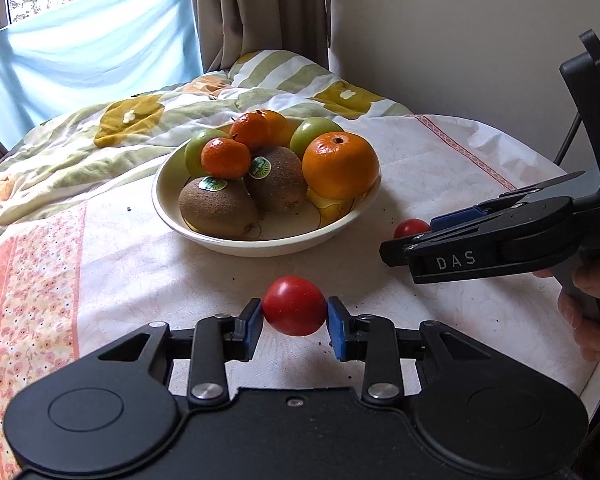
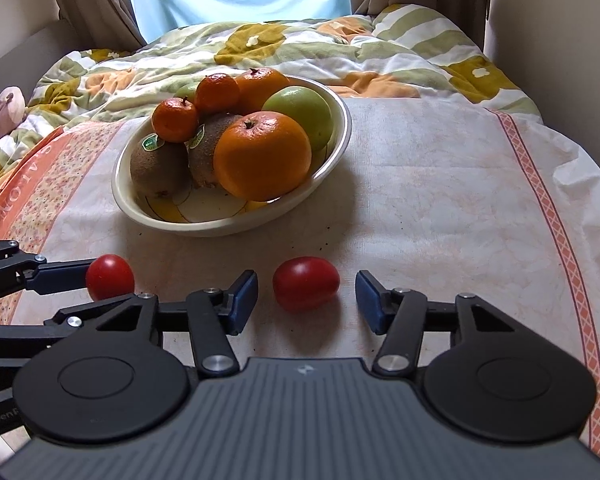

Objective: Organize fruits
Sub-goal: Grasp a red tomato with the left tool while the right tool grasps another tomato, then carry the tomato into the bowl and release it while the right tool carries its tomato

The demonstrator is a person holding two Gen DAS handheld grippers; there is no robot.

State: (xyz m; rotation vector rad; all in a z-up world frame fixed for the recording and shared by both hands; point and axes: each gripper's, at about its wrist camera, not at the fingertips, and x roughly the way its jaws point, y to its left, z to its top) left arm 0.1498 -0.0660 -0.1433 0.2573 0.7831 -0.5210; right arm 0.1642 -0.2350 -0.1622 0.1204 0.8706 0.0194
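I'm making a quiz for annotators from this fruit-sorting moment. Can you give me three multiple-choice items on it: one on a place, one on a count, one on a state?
1. Where is the tomato in front of the right tool?
A. in the bowl
B. on the tablecloth
C. on the quilt

2. How many kiwis lie in the bowl?
A. one
B. two
C. four

3. What is the left tool doing?
A. gripping a tomato
B. hanging open over the bowl
C. holding an orange

Answers:
1 B: it rests on the tablecloth, between the open pads and touching neither.
2 B: two brown kiwis, each with a sticker.
3 A: both blue pads press the other tomato.
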